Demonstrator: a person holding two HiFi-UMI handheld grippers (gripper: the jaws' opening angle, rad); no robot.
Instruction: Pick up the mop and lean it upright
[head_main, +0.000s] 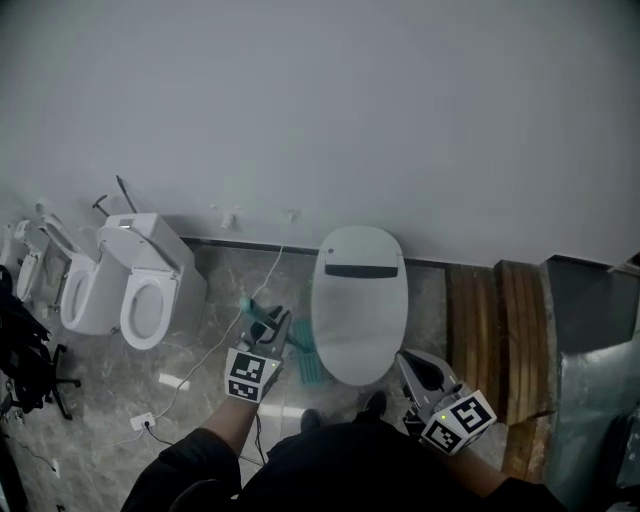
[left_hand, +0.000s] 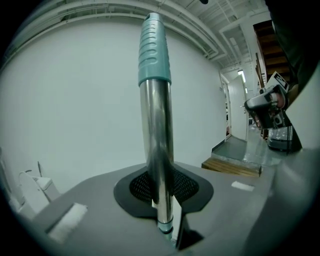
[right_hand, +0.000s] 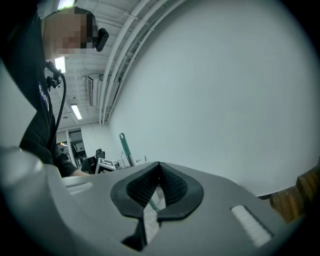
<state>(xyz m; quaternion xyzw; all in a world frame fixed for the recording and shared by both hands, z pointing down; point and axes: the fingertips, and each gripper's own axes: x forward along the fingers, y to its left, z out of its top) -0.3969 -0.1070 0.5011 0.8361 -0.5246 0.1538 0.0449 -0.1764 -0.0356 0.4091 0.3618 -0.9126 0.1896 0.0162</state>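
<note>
The mop's chrome pole (left_hand: 157, 150) with a teal grip (left_hand: 154, 50) stands upright between the jaws of my left gripper (left_hand: 161, 187), which is shut on it. From the head view, the left gripper (head_main: 272, 328) holds the pole just below its teal end (head_main: 249, 306), and the teal mop head (head_main: 308, 363) rests on the floor beside the toilet. My right gripper (head_main: 412, 362) hangs apart at the right, jaws together with nothing between them (right_hand: 159, 167). In the right gripper view the mop handle (right_hand: 123, 146) shows far off.
A white toilet with its lid closed (head_main: 360, 300) stands against the grey wall just right of the mop. Two open-seated toilets (head_main: 150, 290) stand at the left. A white cable (head_main: 215, 335) trails over the marble floor. Wooden steps (head_main: 500, 340) lie at the right.
</note>
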